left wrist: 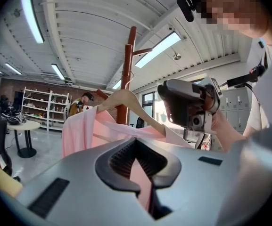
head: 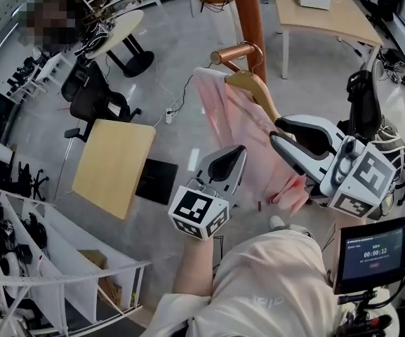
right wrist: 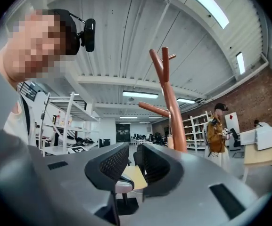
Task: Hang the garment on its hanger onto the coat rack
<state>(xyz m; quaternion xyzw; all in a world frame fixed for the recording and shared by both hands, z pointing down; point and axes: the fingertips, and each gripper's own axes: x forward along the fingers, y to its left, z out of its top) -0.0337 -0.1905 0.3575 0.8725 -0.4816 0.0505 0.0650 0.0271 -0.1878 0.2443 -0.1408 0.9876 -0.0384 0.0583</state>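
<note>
A pink garment [head: 234, 121] hangs on a wooden hanger [head: 255, 86] beside the red-brown coat rack pole [head: 250, 16]. The hanger's hook is next to a peg [head: 231, 52]; I cannot tell whether it rests on it. My left gripper [head: 236, 154] is below the hanger, shut on a fold of the garment [left wrist: 79, 131], and pink cloth shows between its jaws in the left gripper view [left wrist: 136, 147]. My right gripper [head: 281, 132] stands open at the hanger's right end, beside the cloth. Nothing lies between its jaws [right wrist: 135, 157]; the rack [right wrist: 169, 102] rises beyond them.
A light wooden table [head: 112, 166] and a black office chair [head: 93, 100] stand to the left. Another table [head: 325, 18] is behind the rack. A timer screen [head: 370, 253] sits at my lower right. White shelving [head: 41, 272] lines the left. A person [right wrist: 216, 128] stands farther off.
</note>
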